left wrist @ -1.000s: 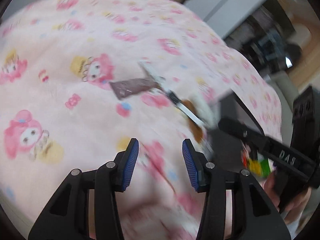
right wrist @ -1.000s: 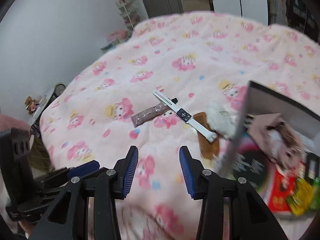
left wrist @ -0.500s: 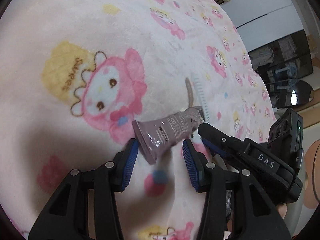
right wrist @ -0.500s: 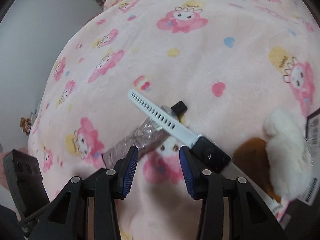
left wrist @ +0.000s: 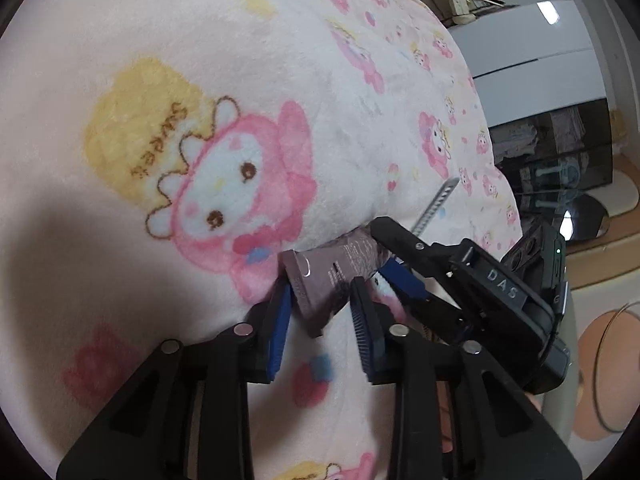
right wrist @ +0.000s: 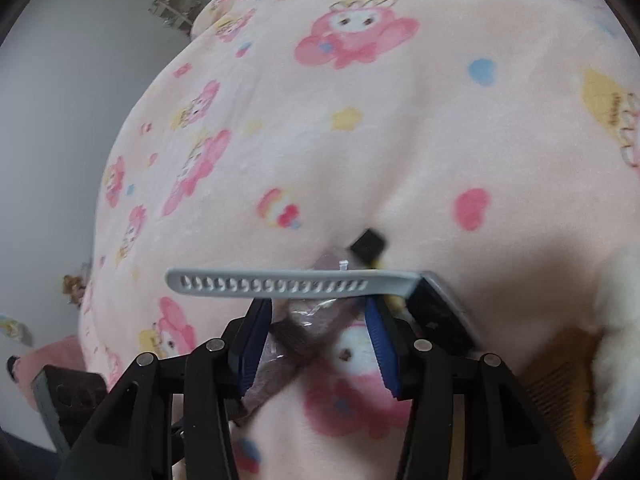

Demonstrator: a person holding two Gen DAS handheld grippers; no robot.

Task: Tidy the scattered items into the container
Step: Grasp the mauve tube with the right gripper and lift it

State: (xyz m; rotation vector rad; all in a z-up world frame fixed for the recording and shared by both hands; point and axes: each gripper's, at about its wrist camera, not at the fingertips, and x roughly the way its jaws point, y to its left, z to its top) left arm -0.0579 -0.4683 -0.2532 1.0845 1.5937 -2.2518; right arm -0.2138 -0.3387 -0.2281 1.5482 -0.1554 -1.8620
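Closing: my left gripper [left wrist: 320, 304], blue pads coming in on the flat sealed end of the mauve shiny plastic tube [left wrist: 328, 276]; left pad looks against the tube edge, right pad still a gap off, so no grip yet.
Opening: my right gripper [right wrist: 316, 332], jaws spreading; the tube [right wrist: 308, 332] lies between the pads but neither pad presses it.
Tube: flat on the pink fleece blanket with cartoon-bunny print [left wrist: 280, 80], running diagonally; black square cap [right wrist: 368, 245] at its far end in the right wrist view, crimped end at my left pads.
Watch: pale grey perforated rubber strap [right wrist: 280, 282] lies across the tube, just past my right fingertips, level in the right wrist view; dark watch body [right wrist: 436, 308] just right of my right pad.
Right gripper seen from left: black frame marked DAS [left wrist: 472, 284], its tips over the tube's far half, close beside my left pad.
Other items: orange-brown comb [right wrist: 560, 392] and white fluffy thing [right wrist: 616, 340] at the right edge, near the watch.
Container: cannot tell, not in either view.
Background: white cabinet [left wrist: 536, 44] beyond the bed.
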